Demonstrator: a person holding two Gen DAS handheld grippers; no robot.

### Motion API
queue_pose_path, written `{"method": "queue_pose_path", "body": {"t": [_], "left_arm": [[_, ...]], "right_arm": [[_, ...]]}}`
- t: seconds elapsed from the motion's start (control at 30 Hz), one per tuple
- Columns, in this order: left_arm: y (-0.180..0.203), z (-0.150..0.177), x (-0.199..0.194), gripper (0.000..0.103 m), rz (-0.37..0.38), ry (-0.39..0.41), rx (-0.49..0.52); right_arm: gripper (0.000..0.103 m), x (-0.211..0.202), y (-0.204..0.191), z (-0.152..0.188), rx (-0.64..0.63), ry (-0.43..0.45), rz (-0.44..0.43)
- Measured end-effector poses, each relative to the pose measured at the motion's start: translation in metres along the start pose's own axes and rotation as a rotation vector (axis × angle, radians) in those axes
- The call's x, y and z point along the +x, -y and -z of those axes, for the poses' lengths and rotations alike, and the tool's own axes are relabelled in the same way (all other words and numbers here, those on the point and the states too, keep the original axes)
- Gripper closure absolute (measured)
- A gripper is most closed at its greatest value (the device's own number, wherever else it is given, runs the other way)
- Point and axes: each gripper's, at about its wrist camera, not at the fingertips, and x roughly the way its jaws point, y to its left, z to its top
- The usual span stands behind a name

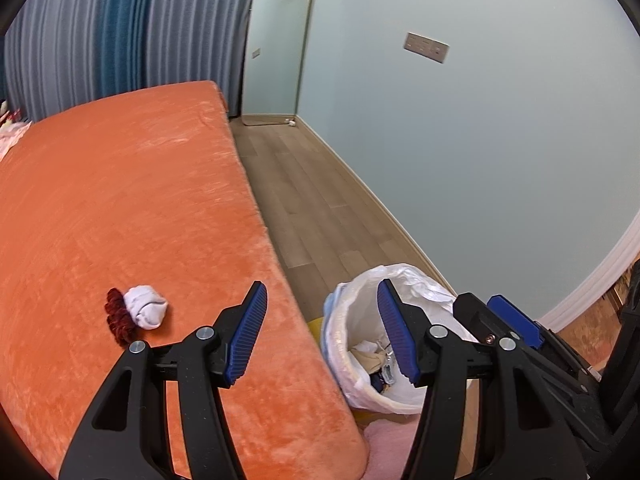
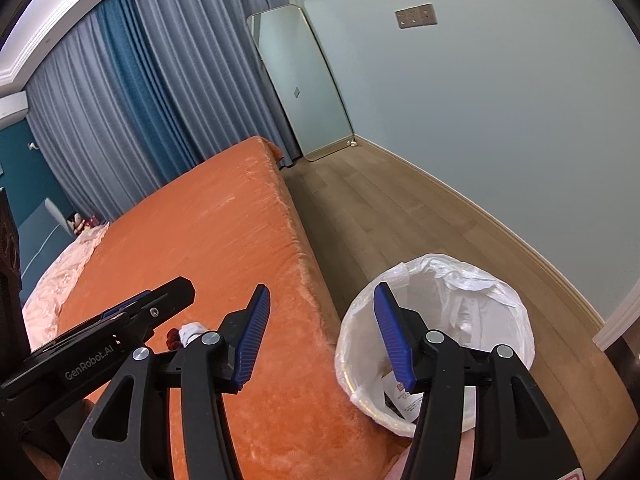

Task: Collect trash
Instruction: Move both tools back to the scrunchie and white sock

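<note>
A crumpled white wad (image 1: 146, 306) and a dark red scrunchy thing (image 1: 118, 316) lie together on the orange bed (image 1: 120, 200), left of my left gripper (image 1: 322, 304). That gripper is open and empty, above the bed's right edge. A bin with a white plastic liner (image 1: 404, 280) stands on the floor beside the bed and holds some trash. My right gripper (image 2: 320, 304) is open and empty, above the gap between the bed (image 2: 220, 220) and the bin (image 2: 460, 280). The white wad (image 2: 192, 330) shows partly behind its left finger. The left gripper (image 2: 120, 320) shows at lower left.
Wooden floor (image 1: 320, 200) runs between the bed and the pale blue wall. A tall mirror (image 1: 276, 44) leans in the far corner. Grey and blue curtains (image 2: 120, 100) hang behind the bed. A pink blanket (image 2: 60, 272) lies at the bed's far left.
</note>
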Motion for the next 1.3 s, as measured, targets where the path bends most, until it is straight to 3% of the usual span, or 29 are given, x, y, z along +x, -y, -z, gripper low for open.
{"method": "queue_pose_path", "body": {"t": [0.43,0.87,1.1,1.3], "left_arm": [[-0.071,0.008,-0.013,0.048,-0.072,0.007,-0.122],[-0.173,0.03,-0.006,0.038,-0.193,-0.021,-0.275],[-0.238,0.049,0.024,0.036,-0.251,-0.088,-0.38],[-0.271,0.065,0.069,0.037,-0.252,-0.171,-0.423]], "right_arm": [[0.05,0.016,-0.063,0.009,-0.111,-0.049,-0.047],[0.05,0.065,-0.132,0.032,-0.203,-0.141,-0.099],[0.05,0.113,-0.162,0.051,-0.233,-0.22,-0.117],[0.05,0.163,-0.181,0.067,-0.239,-0.293,-0.118]]}}
